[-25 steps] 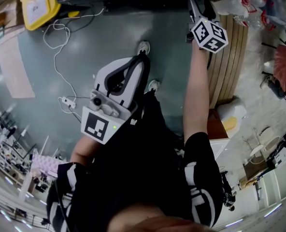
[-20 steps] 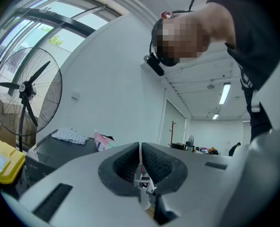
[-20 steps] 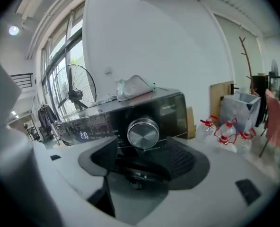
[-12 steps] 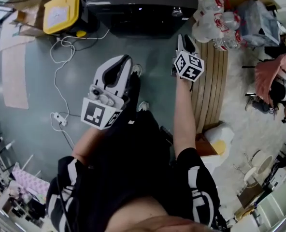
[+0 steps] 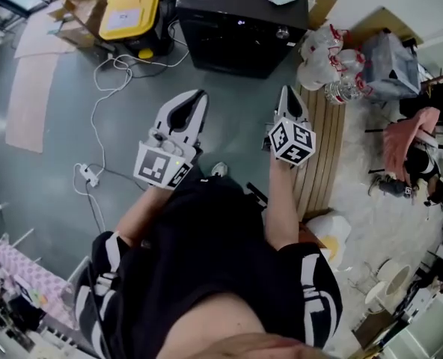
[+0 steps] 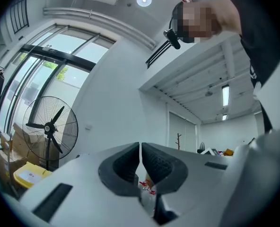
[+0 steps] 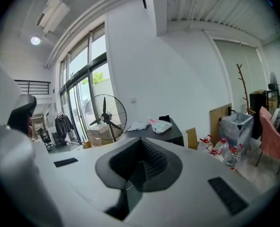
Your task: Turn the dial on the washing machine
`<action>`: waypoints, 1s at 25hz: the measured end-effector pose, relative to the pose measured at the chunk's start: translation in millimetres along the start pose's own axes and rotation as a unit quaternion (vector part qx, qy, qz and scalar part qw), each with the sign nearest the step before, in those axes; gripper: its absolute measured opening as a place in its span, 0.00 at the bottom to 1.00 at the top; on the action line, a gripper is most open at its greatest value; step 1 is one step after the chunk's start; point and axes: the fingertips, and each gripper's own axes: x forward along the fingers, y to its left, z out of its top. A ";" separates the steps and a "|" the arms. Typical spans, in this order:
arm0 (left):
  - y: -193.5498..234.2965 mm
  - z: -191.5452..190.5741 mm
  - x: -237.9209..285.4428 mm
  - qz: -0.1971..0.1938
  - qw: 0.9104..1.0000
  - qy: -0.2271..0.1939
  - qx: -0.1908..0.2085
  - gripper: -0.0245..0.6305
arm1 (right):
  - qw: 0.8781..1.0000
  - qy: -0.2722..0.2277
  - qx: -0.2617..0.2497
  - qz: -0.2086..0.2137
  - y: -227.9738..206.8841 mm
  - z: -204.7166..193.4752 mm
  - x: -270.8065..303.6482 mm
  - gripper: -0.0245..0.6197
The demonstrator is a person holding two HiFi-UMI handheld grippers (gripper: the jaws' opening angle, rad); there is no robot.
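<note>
The black washing machine (image 5: 240,28) stands at the top of the head view, with its small round dial (image 5: 282,32) on the front panel near the right. Neither gripper touches it; both hang in the air well short of it. My left gripper (image 5: 197,97) points toward the machine's left part, and its jaws (image 6: 140,148) are shut with nothing between them. My right gripper (image 5: 288,90) points toward the dial side, shut and empty as well (image 7: 139,145). In the right gripper view the machine (image 7: 170,135) shows beyond the jaws with a cloth bundle (image 7: 160,125) on top.
A yellow case (image 5: 132,13) and cardboard boxes lie left of the machine. A white cable and power strip (image 5: 87,174) trail over the floor. Water bottles (image 5: 334,58) and a wooden slatted board (image 5: 322,155) are to the right. A standing fan (image 7: 104,115) is by the windows.
The right gripper has drawn back from the machine's front toward the person. The head view has pulled back, so the whole machine now shows. The left gripper stays raised beside the body.
</note>
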 end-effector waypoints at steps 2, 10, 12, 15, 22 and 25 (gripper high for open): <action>1.5 6.1 -20.5 0.001 1.000 -0.003 0.000 0.09 | 1.000 -0.010 -0.016 0.009 28.4 5.6 -27.8 0.08; 14.8 8.5 -73.4 0.003 1.000 0.001 -0.002 0.09 | 0.998 -0.028 -0.037 0.036 112.8 1.1 -117.2 0.08; 22.0 9.2 -76.7 -0.001 1.000 -0.001 -0.002 0.09 | 0.998 -0.026 -0.041 0.039 124.3 -3.2 -120.5 0.08; 28.9 8.7 -82.4 -0.007 1.000 0.001 0.000 0.09 | 0.997 -0.025 -0.053 0.043 136.8 -8.7 -121.4 0.08; 31.7 11.5 -84.9 -0.018 1.000 -0.002 0.004 0.09 | 0.997 -0.040 -0.059 0.032 140.1 0.2 -116.6 0.08; 32.3 11.5 -86.6 -0.021 1.000 -0.002 0.004 0.09 | 0.997 -0.041 -0.062 0.029 140.9 0.4 -118.3 0.08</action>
